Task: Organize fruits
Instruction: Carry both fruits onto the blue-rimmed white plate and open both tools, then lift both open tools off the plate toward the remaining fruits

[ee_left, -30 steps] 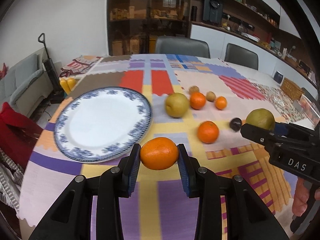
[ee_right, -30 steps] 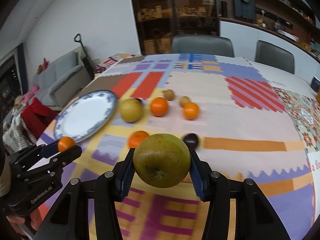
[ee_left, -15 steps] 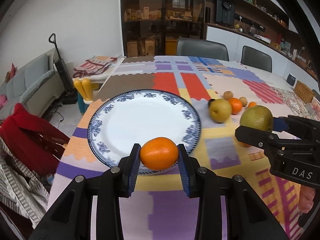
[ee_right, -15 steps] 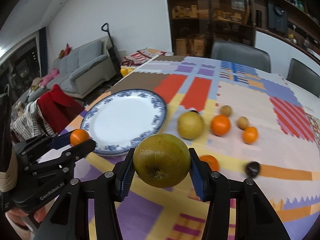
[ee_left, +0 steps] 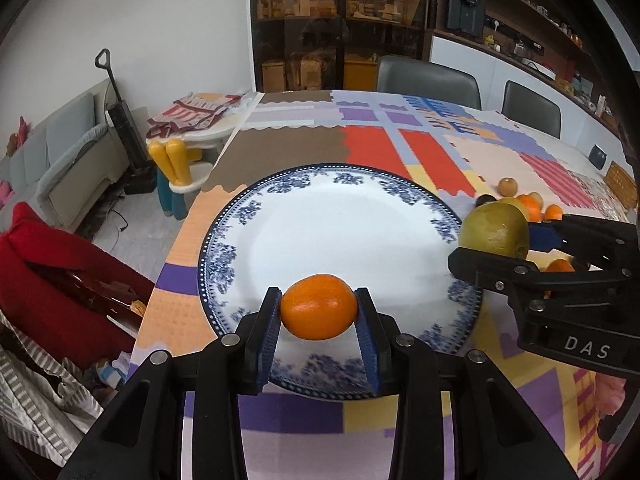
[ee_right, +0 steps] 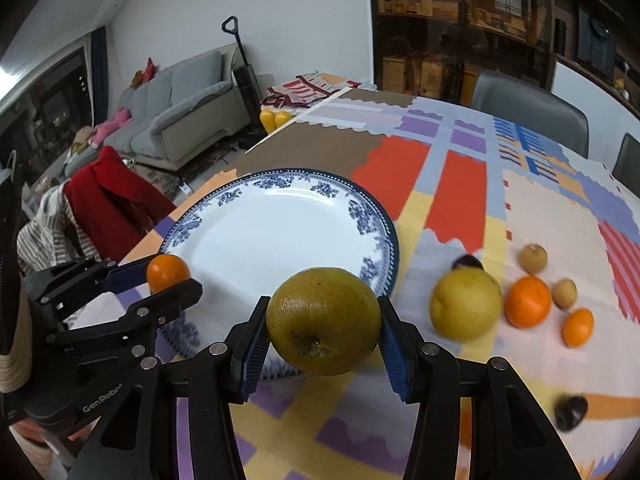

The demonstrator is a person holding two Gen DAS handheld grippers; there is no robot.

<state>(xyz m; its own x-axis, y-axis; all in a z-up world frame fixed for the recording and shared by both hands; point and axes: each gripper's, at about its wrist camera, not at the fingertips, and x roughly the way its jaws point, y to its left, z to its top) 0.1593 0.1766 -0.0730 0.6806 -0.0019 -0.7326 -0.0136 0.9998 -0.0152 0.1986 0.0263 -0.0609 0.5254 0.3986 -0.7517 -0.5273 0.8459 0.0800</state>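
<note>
My left gripper is shut on an orange and holds it over the near rim of the blue-patterned white plate. My right gripper is shut on a green-brown pear and holds it above the plate's near right rim. The right gripper and its pear also show in the left wrist view at the plate's right edge. The left gripper with its orange shows in the right wrist view at the plate's left edge. The plate holds no fruit.
On the patchwork tablecloth right of the plate lie a yellow pear, two oranges, two small brown fruits and two dark fruits. The table's left edge is close to the plate. Chairs stand behind the table.
Both grippers have moved left and forward towards the plate with their fruit. The plate now fills the middle of both views and the loose fruits have slid to the right.
</note>
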